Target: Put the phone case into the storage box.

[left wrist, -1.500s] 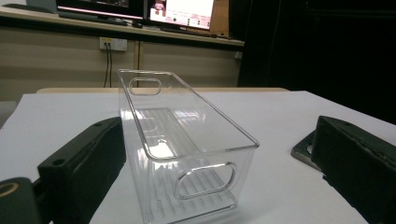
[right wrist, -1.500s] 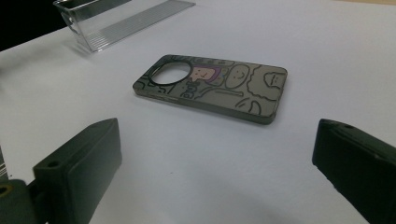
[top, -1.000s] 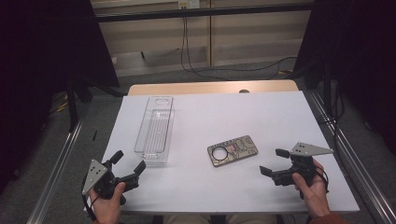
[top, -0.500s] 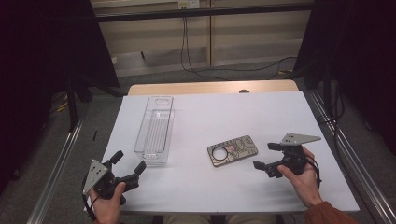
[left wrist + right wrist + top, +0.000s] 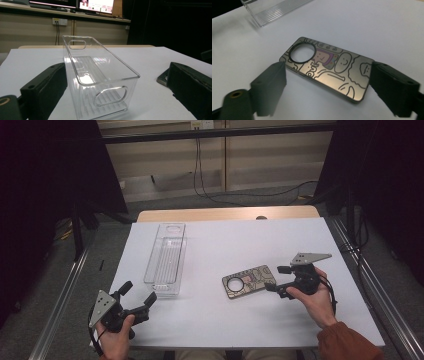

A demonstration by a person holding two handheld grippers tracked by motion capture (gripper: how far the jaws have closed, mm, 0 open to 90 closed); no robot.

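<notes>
White table (image 5: 225, 245), dark room. Phone case (image 5: 249, 281) lies flat, right of clear bin (image 5: 166, 258). Right gripper (image 5: 278, 279) open w/ jaws astride its end; left gripper (image 5: 137, 294) open, idle. Risk: thin, flat case slides from jaws instead of lifting.

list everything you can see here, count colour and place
phone case: 1, metallic grey-gold with cartoon drawings and a round camera hole, flat on the table, right of centre
clear bin: 1, transparent plastic, long and empty, left of centre
table: 1, white top with a wood edge at the far side
cables: several, black, on the floor beyond the table
left gripper: 1, black, open, near the bin's near end
right gripper: 1, black, open, jaws at the phone case's right end
</notes>
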